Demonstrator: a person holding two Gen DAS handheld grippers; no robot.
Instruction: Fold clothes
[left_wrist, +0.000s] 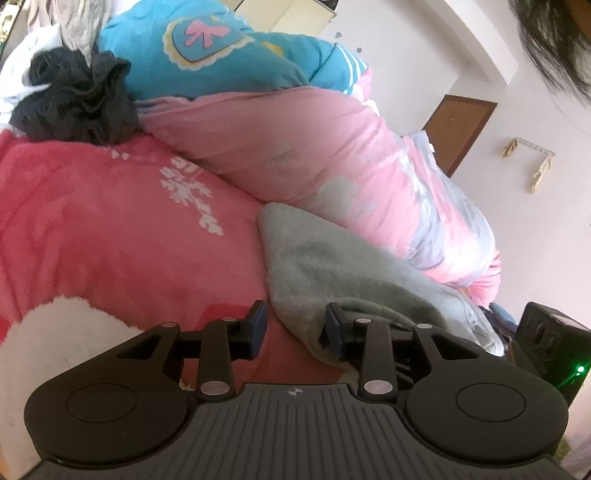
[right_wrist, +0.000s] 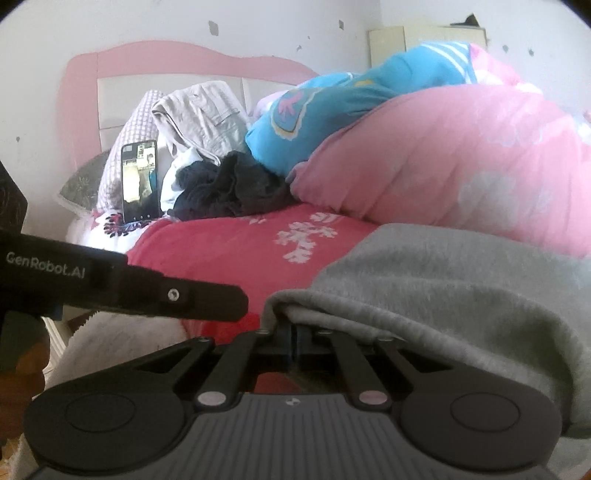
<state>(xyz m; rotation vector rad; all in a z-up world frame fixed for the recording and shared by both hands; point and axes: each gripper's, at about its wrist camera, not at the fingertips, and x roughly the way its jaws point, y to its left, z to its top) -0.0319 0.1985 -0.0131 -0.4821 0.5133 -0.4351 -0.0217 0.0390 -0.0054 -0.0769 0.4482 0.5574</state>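
Note:
A grey fleece garment (left_wrist: 332, 266) lies on the red blanket (left_wrist: 110, 229) of a bed. My left gripper (left_wrist: 295, 328) is open, its right finger at the garment's near edge, which drapes over that finger. In the right wrist view the same grey garment (right_wrist: 461, 280) drapes over my right gripper (right_wrist: 295, 343), whose jaws are shut on its folded edge. The left gripper's body (right_wrist: 147, 291) shows at the left of that view.
A pink quilt (left_wrist: 295, 147) and a blue cartoon quilt (left_wrist: 221, 55) are piled behind. A dark crumpled garment (right_wrist: 229, 188), a beige garment (right_wrist: 203, 110) and a phone (right_wrist: 139, 181) lean near the pink headboard (right_wrist: 166, 59). A white fluffy patch (left_wrist: 55, 339) is at the near left.

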